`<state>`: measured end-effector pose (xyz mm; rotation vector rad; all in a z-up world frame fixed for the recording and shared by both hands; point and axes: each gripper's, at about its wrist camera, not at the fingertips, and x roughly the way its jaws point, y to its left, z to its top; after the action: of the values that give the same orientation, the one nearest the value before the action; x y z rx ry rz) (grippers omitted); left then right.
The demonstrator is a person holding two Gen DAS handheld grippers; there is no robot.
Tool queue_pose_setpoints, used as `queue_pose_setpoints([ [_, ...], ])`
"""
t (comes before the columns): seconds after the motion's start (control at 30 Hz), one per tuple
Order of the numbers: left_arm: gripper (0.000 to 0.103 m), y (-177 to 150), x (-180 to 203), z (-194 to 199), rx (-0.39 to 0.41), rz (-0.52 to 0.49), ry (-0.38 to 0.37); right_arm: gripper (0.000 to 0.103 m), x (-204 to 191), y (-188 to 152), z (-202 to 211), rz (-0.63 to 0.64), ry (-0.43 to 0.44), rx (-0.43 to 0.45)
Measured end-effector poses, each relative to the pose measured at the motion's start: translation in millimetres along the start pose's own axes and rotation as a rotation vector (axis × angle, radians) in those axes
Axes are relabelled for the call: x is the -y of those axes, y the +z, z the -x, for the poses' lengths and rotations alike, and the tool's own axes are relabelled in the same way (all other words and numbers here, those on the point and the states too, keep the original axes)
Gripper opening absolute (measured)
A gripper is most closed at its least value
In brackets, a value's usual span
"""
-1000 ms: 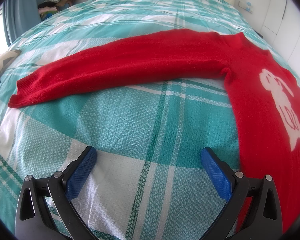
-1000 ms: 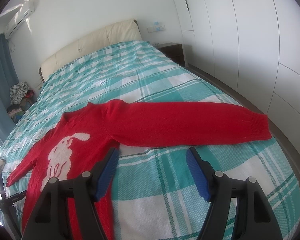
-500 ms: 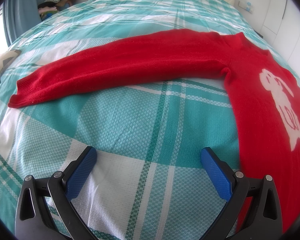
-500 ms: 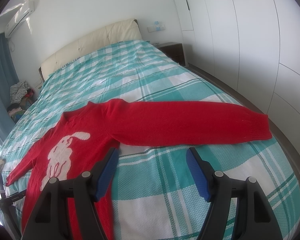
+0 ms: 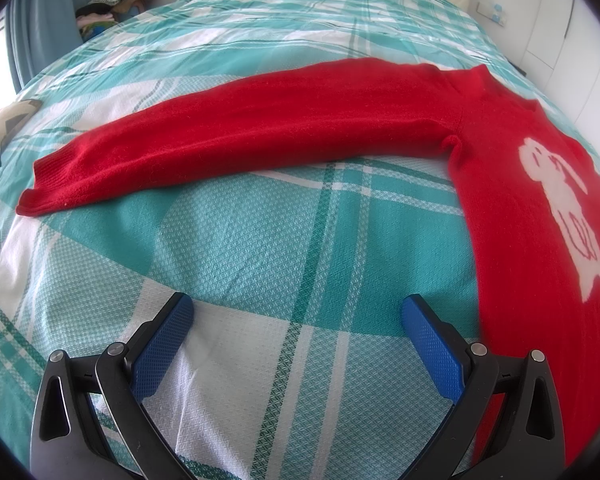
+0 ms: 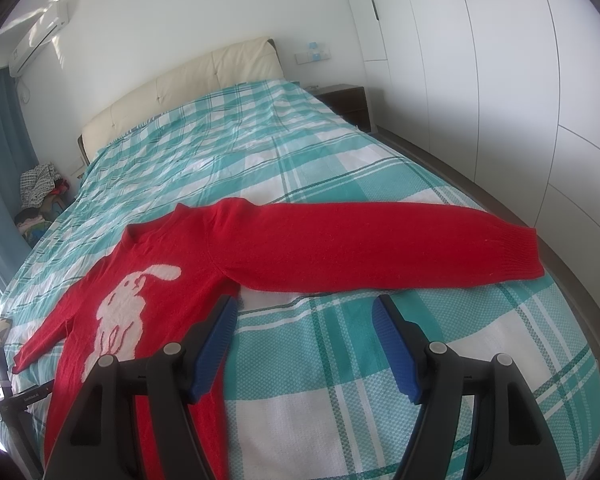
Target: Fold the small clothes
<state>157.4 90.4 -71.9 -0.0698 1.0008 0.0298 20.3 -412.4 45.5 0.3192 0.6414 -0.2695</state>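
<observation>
A small red sweater with a white rabbit on its front lies flat on the bed, both sleeves spread out sideways. In the left wrist view one sleeve runs left to its cuff. In the right wrist view the sweater has its other sleeve running right to the bed's edge. My left gripper is open and empty, low over the bedspread, just left of the sweater's side edge. My right gripper is open and empty, just below the right sleeve's underarm.
The bed has a teal and white plaid cover and a cream headboard. A pile of clothes sits beside the bed at the far left. White wardrobe doors and a dark nightstand stand along the right side.
</observation>
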Motion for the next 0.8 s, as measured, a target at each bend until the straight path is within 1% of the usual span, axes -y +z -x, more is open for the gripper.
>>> queue_pose_setpoints([
  [0.6,0.103,-0.1,0.0,-0.1,0.000,0.000,0.000,0.070,0.4,-0.3,-0.1,0.000,0.000,0.000],
  [0.8,0.103,-0.1,0.0,-0.1,0.000,0.000,0.000,0.070,2.1,-0.4,0.2,-0.021,0.006,0.004],
])
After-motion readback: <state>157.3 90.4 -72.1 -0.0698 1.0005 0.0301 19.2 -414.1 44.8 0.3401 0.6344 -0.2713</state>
